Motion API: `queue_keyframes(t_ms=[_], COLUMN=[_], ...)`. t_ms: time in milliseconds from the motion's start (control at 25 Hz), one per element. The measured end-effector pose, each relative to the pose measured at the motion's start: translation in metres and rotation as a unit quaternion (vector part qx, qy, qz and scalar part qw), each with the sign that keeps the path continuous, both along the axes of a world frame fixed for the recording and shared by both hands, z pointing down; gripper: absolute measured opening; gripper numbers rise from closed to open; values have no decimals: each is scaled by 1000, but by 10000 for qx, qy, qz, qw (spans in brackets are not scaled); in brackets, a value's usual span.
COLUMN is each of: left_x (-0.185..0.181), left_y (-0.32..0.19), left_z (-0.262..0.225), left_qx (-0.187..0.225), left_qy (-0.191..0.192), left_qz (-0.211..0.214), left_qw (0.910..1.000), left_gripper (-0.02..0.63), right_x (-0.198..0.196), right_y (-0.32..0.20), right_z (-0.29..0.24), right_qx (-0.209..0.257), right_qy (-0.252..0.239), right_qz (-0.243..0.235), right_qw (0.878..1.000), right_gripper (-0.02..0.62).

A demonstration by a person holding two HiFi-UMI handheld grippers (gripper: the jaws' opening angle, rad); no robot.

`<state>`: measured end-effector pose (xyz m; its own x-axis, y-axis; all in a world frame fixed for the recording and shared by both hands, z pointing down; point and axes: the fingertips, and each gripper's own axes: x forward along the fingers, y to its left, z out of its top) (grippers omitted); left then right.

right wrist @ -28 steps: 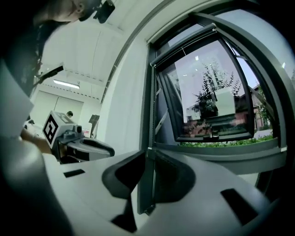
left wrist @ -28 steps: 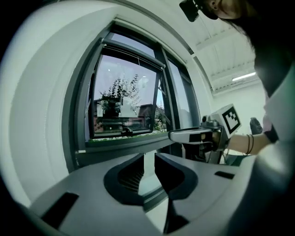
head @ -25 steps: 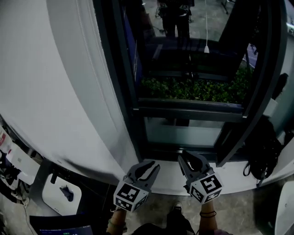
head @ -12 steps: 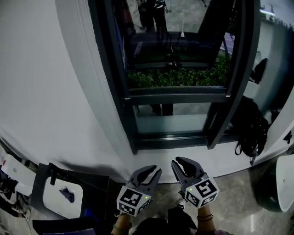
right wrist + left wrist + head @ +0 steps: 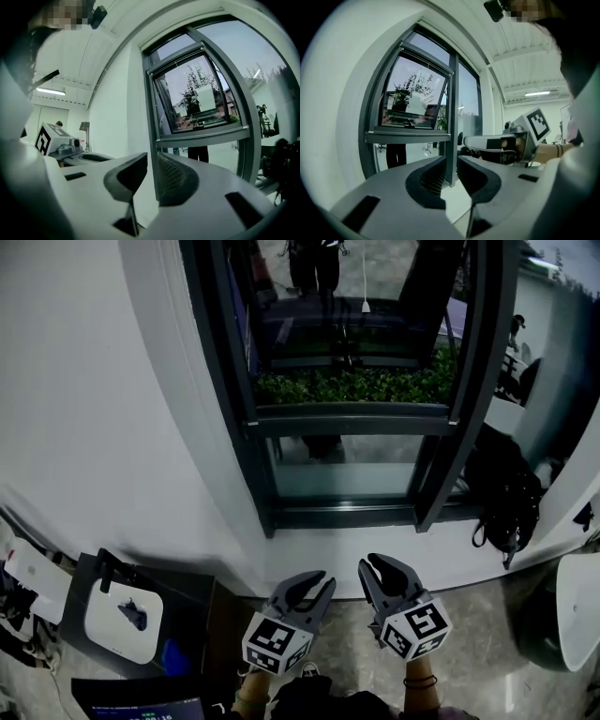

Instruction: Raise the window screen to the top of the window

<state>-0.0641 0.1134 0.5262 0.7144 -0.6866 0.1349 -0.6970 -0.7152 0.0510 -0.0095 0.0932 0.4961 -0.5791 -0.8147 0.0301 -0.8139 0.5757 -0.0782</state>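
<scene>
A person is standing in front of a dark-framed window (image 5: 352, 418) set in a white wall (image 5: 94, 381) and is holding two grippers low, close to the body and side by side. In the head view, the left gripper (image 5: 317, 579) and the right gripper (image 5: 375, 564) are both pointing toward the window but staying well apart from it, hovering over the floor (image 5: 487, 624) just short of the white sill (image 5: 394, 545). In the left gripper view, the left gripper (image 5: 451, 161) is showing its jaws released, a narrow gap between them with nothing inside; only a distant upright of the window frame (image 5: 451, 117) is showing through the gap. In the right gripper view, the right gripper (image 5: 152, 161) is likewise released, its jaws slightly parted and gripping nothing. The window is standing ahead of both grippers, with a horizontal crossbar across its middle and a sash above that is tilting outward. The window screen is not standing out clearly from the glass and frame, so its height cannot be told. A green hedge (image 5: 356, 385) is showing through the glass. A black bag (image 5: 506, 498) is resting at the right end of the sill. A white device (image 5: 122, 615) is lying on a dark tray at lower left.
</scene>
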Motion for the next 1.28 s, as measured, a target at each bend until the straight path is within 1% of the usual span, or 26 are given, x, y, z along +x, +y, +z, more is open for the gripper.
queue_keyframes(t_ms=[160,320,440,560,800,1080,1280], left_x=[24,54,65,71,70,65,60], left_y=[27,54,70,86,106,129,142], left_z=[1,7,4,-2,2,1,1], left_qx=[-28,-79,-15,-73,21,8,26], left_qy=[136,169,285,482,347,392,377], left_qz=[-100,-119,-284,-422,-610,-684,-690], left_qw=[9999,9998,9992,9979,9975,9969,9969], left_gripper=[71,71,71,71,71,71,71], right_x=[19,46,59,69,75,63,56], right_y=[30,59,77,96,123,146,157], right_z=[6,16,21,31,34,32,36], right_qx=[-3,-6,-46,-128,-148,-158,-142], right_qy=[138,86,86,49,-175,-38,2], right_qz=[-90,-44,-52,-81,-208,-389,-426], right_qw=[9999,10000,9999,9999,9995,9991,9990], right_gripper=[52,52,52,52,52,52,52])
